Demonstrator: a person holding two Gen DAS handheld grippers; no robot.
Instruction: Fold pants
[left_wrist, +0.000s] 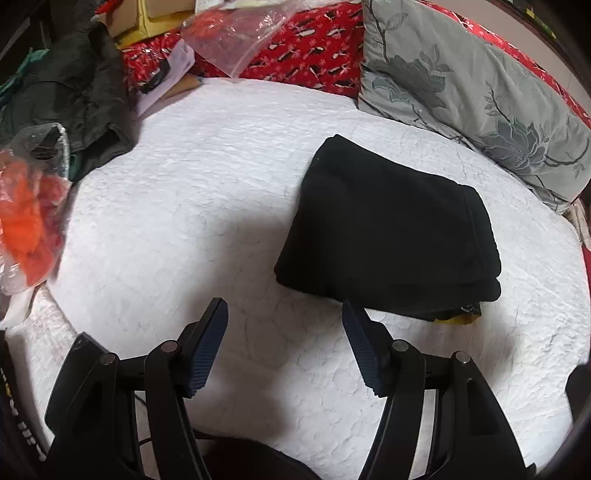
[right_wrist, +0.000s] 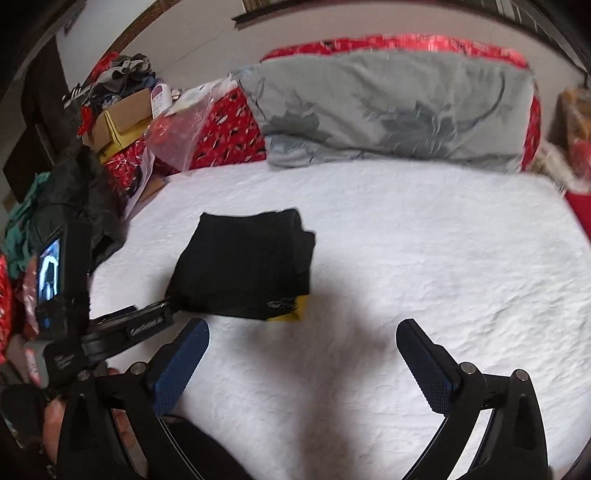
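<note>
- The black pants (left_wrist: 388, 229) lie folded into a compact stack on the white bed cover (left_wrist: 207, 206), a bit of yellow showing at the near corner.
- Left hand-held gripper (left_wrist: 284, 314) hovers just short of the stack's near edge, fingers spread apart, gripping nothing.
- Right hand-held gripper (right_wrist: 303, 332) hangs over bare cover, fingers wide apart and empty; the pants (right_wrist: 243, 262) sit ahead and to its left.
- Wide open stretch of white cover (right_wrist: 443, 258) to the right of the stack, running to the bed's far side.
- Grey floral pillow (right_wrist: 388, 110) lines the head of the bed, apart from the pants.
- Left edge is crowded: dark clothing (left_wrist: 74, 99), a clear plastic bag (left_wrist: 236, 33) with red inside, cardboard boxes (right_wrist: 122, 118).
</note>
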